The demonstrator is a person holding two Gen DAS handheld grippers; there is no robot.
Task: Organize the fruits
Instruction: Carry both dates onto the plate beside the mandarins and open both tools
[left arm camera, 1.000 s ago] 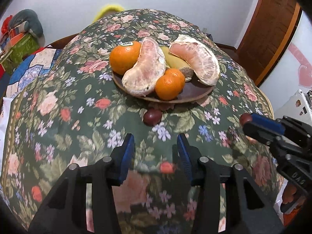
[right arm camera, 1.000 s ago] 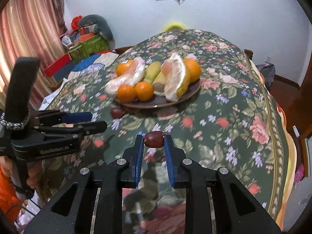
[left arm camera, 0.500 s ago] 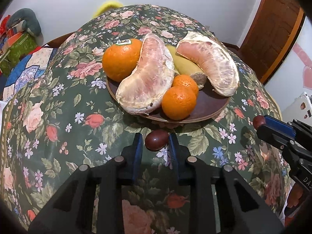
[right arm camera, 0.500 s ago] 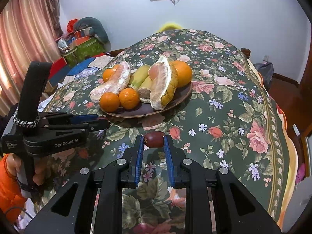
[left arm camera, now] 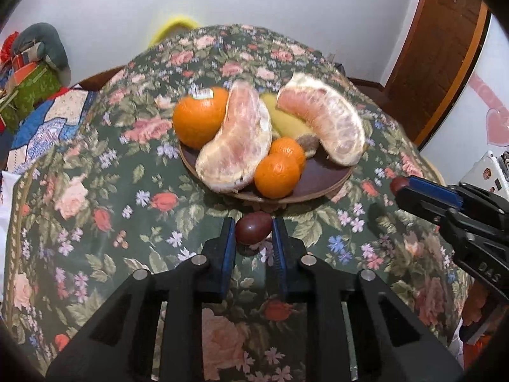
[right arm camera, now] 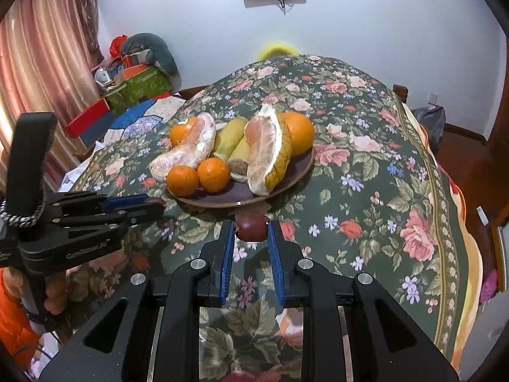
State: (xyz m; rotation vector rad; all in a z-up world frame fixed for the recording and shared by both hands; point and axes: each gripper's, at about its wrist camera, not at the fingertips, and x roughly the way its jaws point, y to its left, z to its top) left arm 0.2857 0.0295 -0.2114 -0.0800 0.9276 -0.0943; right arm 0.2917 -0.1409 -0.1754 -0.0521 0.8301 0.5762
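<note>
In the left wrist view we saw our left gripper (left arm camera: 253,232) squeezing a small dark red fruit (left arm camera: 253,232) just in front of the brown plate (left arm camera: 321,182), and only here did the sticker on the big orange (left arm camera: 199,120) show. In the right wrist view we saw our right gripper (right arm camera: 251,227) pinching another dark red fruit (right arm camera: 252,226) near the plate's (right arm camera: 299,172) front edge, and only here did the second big orange (right arm camera: 297,133) behind the pomelo piece (right arm camera: 268,156) show, with our left gripper (right arm camera: 149,205) reaching in level from the side.

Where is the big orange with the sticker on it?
In the left wrist view, the stickered orange sits at the plate's far-left edge, touching a peeled pomelo piece.
</note>
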